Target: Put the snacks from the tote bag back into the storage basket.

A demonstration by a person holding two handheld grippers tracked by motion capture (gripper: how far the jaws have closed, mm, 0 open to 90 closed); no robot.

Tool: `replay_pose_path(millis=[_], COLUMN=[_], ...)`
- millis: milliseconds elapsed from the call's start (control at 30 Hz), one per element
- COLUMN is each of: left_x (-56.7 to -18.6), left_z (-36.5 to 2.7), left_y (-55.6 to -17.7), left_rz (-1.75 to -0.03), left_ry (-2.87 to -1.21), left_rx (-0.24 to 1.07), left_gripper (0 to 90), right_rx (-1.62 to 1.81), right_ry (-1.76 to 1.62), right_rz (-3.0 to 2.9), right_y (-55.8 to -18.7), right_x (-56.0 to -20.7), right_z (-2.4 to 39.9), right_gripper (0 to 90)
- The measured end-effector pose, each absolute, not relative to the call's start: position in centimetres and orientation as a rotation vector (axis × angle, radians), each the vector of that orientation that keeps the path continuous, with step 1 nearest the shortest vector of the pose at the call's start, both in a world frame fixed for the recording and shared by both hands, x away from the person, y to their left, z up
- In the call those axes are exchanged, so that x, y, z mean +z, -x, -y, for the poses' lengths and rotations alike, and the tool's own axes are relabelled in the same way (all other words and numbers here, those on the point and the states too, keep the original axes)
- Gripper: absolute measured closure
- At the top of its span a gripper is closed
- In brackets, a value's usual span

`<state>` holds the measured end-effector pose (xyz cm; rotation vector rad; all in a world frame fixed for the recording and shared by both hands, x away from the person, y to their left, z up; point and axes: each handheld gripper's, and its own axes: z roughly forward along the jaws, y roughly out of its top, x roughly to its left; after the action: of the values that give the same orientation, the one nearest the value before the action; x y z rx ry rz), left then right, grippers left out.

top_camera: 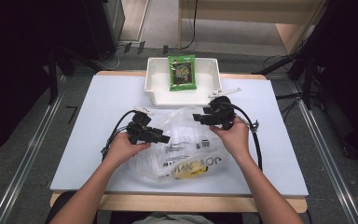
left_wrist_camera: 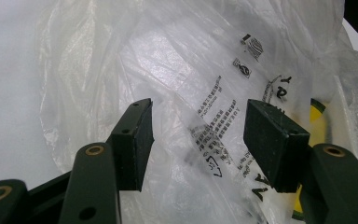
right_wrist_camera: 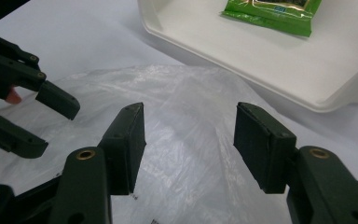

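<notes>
High view: both grippers (top_camera: 165, 138) (top_camera: 196, 117) gape over bag (top_camera: 182, 149)

Both forearms are bare, no sleeves showing. Each hand carries black tongs: the left tongs (top_camera: 164, 138) and right tongs (top_camera: 196, 117) have angular dark-green-black arms with brass-ringed pivot holes, ending in blocky matte rubber pads (left_wrist_camera: 137, 140). A black cable (top_camera: 256, 144) loops from each, topped by a pale plate (top_camera: 143, 110).

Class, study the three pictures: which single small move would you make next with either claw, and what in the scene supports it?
Probably lower and shut the left claw on the crinkled clear plastic bag: both claws are open, the film lies between its jaws, and the right claw hovers open over the bag too.
</notes>
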<state>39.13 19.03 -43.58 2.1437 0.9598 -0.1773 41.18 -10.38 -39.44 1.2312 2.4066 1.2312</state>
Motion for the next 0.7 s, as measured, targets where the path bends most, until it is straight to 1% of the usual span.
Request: replay_pose_path(millis=[433, 700], left_x=[-43.6, -43.6], left_z=[-19.0, -19.0], left_y=[-39.1, -39.1], left_rz=[-0.954, -0.950], left_ry=[-2.147, -2.149], left_rx=[-0.180, -0.179], left_gripper=[43.3, 43.3], right_rx=[1.238, 1.236], right_ry=[-1.213, -1.211], right_rz=[-2.426, -2.435], right_y=[-38.2, -37.1], right_x=[-40.9, -42.2], right_z=[10.9, 10.9], right_gripper=[44.5, 44.5])
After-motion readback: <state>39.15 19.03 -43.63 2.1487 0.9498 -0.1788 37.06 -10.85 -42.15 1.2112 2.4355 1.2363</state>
